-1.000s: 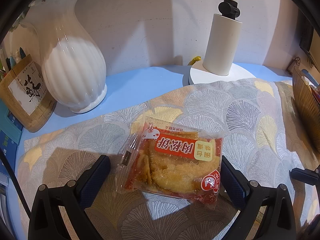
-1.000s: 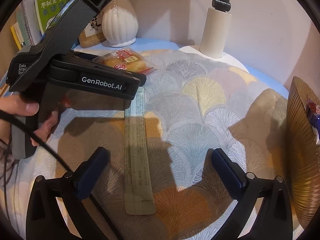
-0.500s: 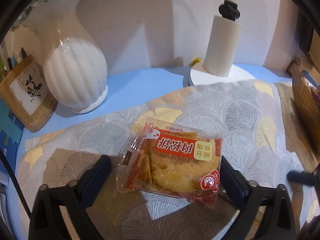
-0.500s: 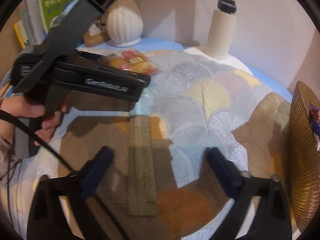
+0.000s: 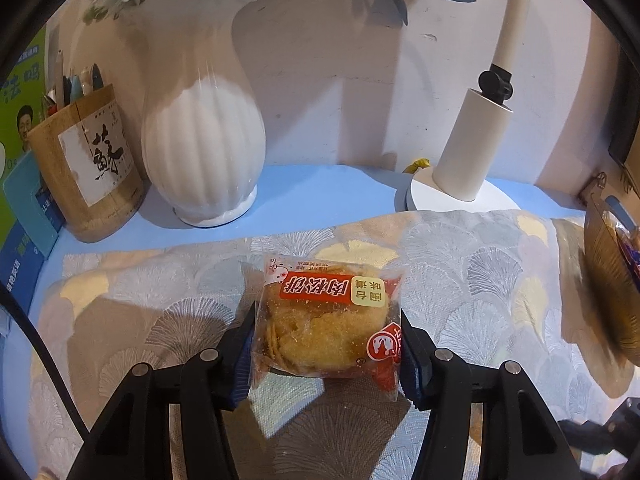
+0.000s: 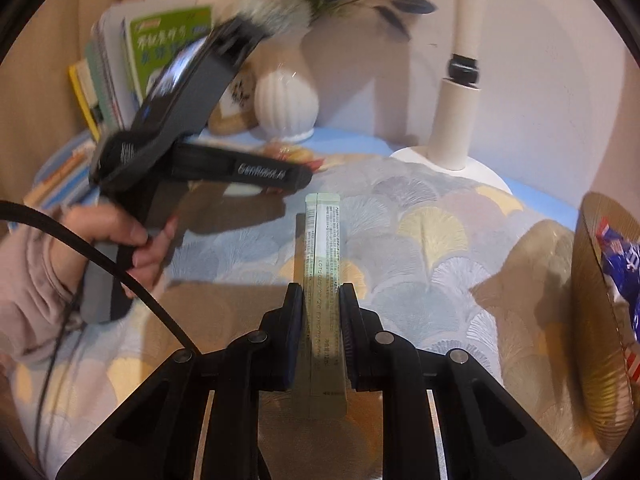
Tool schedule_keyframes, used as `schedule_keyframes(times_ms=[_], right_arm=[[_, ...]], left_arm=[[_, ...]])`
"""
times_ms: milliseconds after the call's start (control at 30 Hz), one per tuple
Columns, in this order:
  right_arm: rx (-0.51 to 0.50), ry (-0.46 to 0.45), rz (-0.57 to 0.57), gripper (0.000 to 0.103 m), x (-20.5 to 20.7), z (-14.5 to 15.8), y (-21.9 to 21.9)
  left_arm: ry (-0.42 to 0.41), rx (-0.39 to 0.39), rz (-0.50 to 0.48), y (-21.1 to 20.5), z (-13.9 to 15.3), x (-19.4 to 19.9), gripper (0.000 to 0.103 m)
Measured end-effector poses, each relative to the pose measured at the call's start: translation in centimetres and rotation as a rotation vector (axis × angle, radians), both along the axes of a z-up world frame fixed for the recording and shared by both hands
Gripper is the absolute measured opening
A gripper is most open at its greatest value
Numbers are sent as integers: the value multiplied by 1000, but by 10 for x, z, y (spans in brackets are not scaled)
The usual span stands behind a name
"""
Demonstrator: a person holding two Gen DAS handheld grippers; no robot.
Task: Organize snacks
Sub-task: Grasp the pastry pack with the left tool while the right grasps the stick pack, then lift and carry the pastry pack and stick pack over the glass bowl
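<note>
A clear packet with a golden cake and a red label point(image 5: 328, 316) sits between the pads of my left gripper point(image 5: 326, 344). The jaws are closing and both pads press the wrapper's sides. A long pale green stick sachet point(image 6: 322, 232) lies lengthwise on the patterned cloth point(image 6: 420, 240). My right gripper point(image 6: 321, 300) is shut on its near half. In the right wrist view a hand point(image 6: 132, 236) holds the left gripper's black body over the cake packet point(image 6: 294, 156). At the right edge is a ribbed gold bowl point(image 6: 592, 280) holding a blue snack bag point(image 6: 624, 264).
A white ribbed vase point(image 5: 204, 152), a wooden pen holder point(image 5: 84, 176) and a white lamp base point(image 5: 460, 196) stand along the back wall on the blue table. Books point(image 6: 120, 72) lean at the far left. The gold bowl point(image 5: 608, 280) borders the cloth on the right.
Both grippers went from wide open to closed: the left onto the cake packet, the right onto the stick sachet. Both views have tipped up slightly, showing more of the wall.
</note>
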State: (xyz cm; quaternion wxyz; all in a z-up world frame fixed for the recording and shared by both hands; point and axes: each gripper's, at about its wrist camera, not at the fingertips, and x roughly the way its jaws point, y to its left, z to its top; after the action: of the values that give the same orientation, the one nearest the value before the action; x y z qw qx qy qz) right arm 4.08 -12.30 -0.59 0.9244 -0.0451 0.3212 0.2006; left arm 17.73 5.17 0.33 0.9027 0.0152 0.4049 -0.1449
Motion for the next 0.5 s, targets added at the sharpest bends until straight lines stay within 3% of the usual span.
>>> schedule_keyframes(times_ms=[267,500], right_arm=[[171,-77,-45,17,-10,10,-31],[277,-158,-71,18,-24,19,-50]], left_arm=[[-17,-7,17,2,2,-5,57],[-124,6,51,5,15,-18,57]])
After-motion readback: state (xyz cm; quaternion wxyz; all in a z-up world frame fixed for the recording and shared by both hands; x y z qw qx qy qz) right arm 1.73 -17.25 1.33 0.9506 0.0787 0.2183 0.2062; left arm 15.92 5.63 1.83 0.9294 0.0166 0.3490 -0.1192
